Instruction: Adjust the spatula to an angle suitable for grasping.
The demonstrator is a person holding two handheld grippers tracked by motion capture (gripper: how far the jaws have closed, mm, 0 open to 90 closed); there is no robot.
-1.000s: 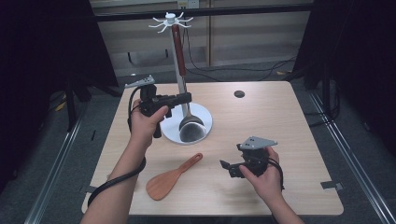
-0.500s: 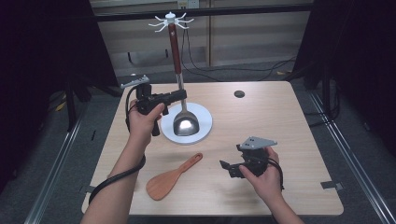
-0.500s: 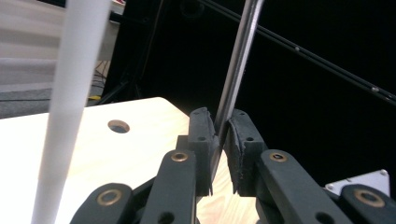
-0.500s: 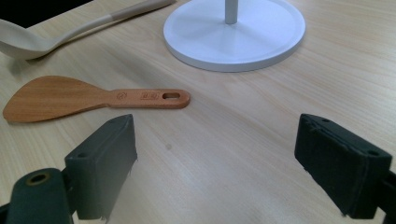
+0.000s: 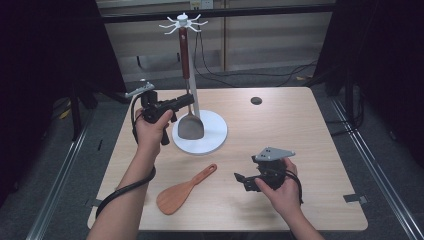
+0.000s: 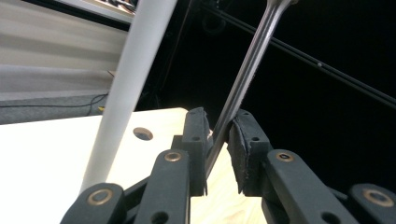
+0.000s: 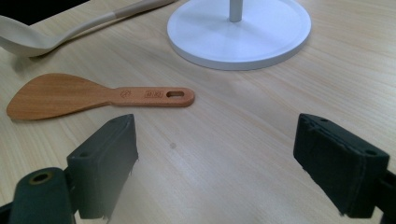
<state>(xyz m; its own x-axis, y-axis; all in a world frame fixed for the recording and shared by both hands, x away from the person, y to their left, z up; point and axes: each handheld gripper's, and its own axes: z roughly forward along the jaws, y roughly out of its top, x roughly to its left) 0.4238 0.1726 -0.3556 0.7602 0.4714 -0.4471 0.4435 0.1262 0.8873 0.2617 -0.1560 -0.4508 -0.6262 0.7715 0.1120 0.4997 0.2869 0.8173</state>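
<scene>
In the high view the left gripper (image 5: pixel 186 101) sits left of centre, level with the rack's pole (image 5: pixel 192 95), its tips at the steel shaft of the turner (image 5: pixel 190 126). The turner hangs from the white hook crown at top centre, red handle up, its blade low over the rack's round base (image 5: pixel 212 142). In the left gripper view the shaft (image 6: pixel 243 84) runs slanted between the two pads; the jaws have just been opening, and a gap shows beside the shaft, though it may touch the right pad. The right gripper (image 5: pixel 243 181) rests lower right, jaws spread wide over bare table (image 5: pixel 310 125). A wooden spatula (image 5: pixel 182 190) lies at lower centre, near the base
</scene>
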